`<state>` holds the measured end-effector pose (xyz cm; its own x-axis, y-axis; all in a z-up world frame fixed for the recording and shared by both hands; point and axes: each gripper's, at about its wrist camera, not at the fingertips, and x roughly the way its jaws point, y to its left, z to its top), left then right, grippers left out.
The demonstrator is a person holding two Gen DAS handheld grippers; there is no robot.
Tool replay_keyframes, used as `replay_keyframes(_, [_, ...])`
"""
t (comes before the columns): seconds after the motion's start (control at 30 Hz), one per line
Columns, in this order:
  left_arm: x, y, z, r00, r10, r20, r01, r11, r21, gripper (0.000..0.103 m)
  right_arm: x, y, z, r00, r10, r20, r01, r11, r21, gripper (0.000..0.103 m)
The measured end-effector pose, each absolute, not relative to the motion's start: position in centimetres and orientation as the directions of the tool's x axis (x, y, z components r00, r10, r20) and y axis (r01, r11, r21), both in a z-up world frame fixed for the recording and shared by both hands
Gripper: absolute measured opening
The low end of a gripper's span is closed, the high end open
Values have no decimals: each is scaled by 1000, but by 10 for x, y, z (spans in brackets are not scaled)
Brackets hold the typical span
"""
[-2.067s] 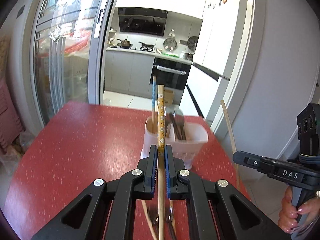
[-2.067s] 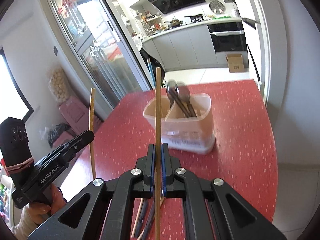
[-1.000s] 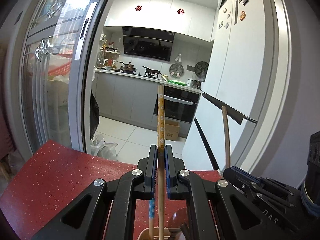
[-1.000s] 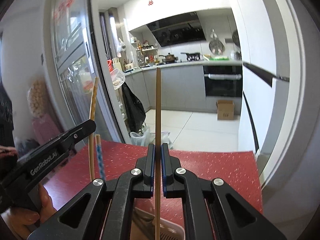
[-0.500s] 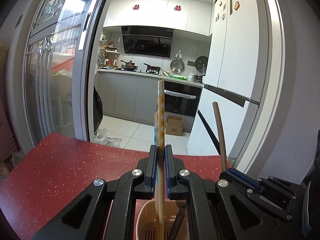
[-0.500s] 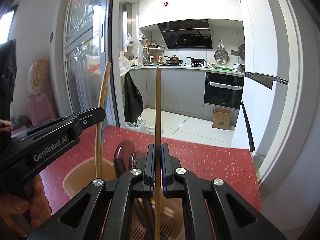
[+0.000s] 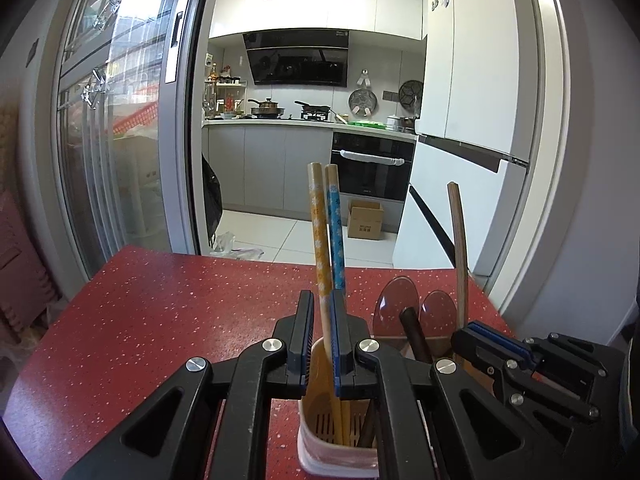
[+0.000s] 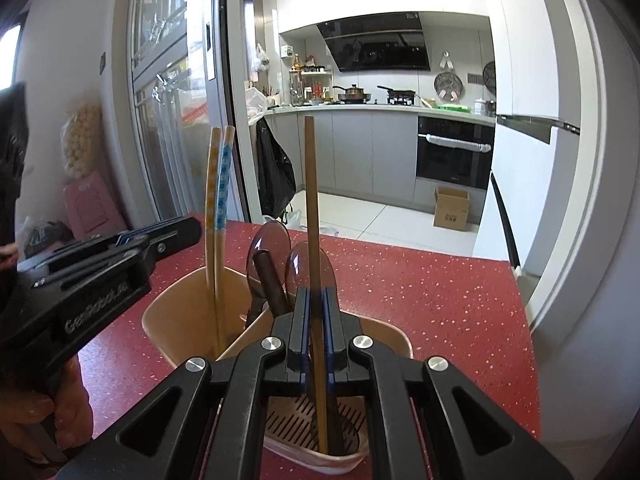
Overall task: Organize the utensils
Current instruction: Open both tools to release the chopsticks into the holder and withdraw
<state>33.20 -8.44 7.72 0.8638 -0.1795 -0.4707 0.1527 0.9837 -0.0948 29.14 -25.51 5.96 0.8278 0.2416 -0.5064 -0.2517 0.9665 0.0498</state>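
A beige two-compartment utensil holder [image 8: 188, 300] stands on the red table [image 8: 432, 300]. In the left wrist view the holder [image 7: 316, 432] is right under my left gripper [image 7: 322, 308], whose jaws stand slightly apart around a yellow patterned chopstick [image 7: 320, 232] that rests tilted in the holder beside a blue patterned chopstick [image 7: 335, 236]. My right gripper [image 8: 316, 308] has a plain brown chopstick [image 8: 310, 184] between its jaws, with a small gap showing, its lower end down in the near compartment. Two dark spoons [image 8: 272, 248] stand in the holder.
The red table ends at a white wall and fridge [image 7: 472, 120] on the right and a glass sliding door [image 7: 120, 120] on the left. A kitchen with an oven [image 8: 452, 152] lies beyond the far edge. A cardboard box [image 8: 452, 208] sits on the floor.
Both grippers came down over the holder and lowered their chopsticks into it. My left jaws have parted and the yellow chopstick now leans free beside the blue one.
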Motion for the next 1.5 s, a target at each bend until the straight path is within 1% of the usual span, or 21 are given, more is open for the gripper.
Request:
replay_keyframes(0.07, [328, -83, 79, 862, -171, -478, 145, 985, -91, 36, 293, -257, 61, 819, 247, -517, -249, 966, 66, 9])
replay_keyframes(0.13, [323, -80, 81, 857, -165, -489, 136, 986, -93, 36, 293, -259, 62, 810, 253, -529, -245, 966, 87, 15])
replay_keyframes(0.2, [317, -76, 84, 855, -158, -494, 127, 987, -97, 36, 292, -263, 65, 807, 257, -531, -238, 965, 107, 32])
replay_keyframes(0.47, [286, -67, 80, 804, -155, -574, 121, 988, -96, 36, 266, -273, 79, 805, 280, -524, -218, 960, 178, 50])
replay_keyframes(0.7, [241, -56, 74, 759, -147, -634, 107, 989, -101, 37, 230, -280, 83, 763, 324, -560, -214, 943, 254, 67])
replay_keyframes(0.87, [198, -36, 54, 706, -144, -694, 71, 989, -133, 37, 196, -286, 69, 721, 338, -604, -185, 935, 303, 70])
replay_keyframes(1.07, [156, -24, 30, 641, -109, -760, 50, 994, -100, 37, 161, -281, 46, 658, 331, -677, -161, 939, 303, 70])
replay_keyframes(1.3, [123, -17, 29, 618, -125, -776, 30, 990, -135, 37, 128, -281, 27, 601, 321, -732, -110, 940, 322, 70])
replay_keyframes(1.37, [112, -16, 31, 617, -146, -774, 34, 987, -159, 37, 121, -282, 23, 588, 323, -742, -101, 939, 329, 72])
replay_keyframes(1.5, [91, -15, 34, 618, -153, -771, 41, 986, -163, 37, 103, -281, 17, 569, 316, -759, -91, 942, 323, 74])
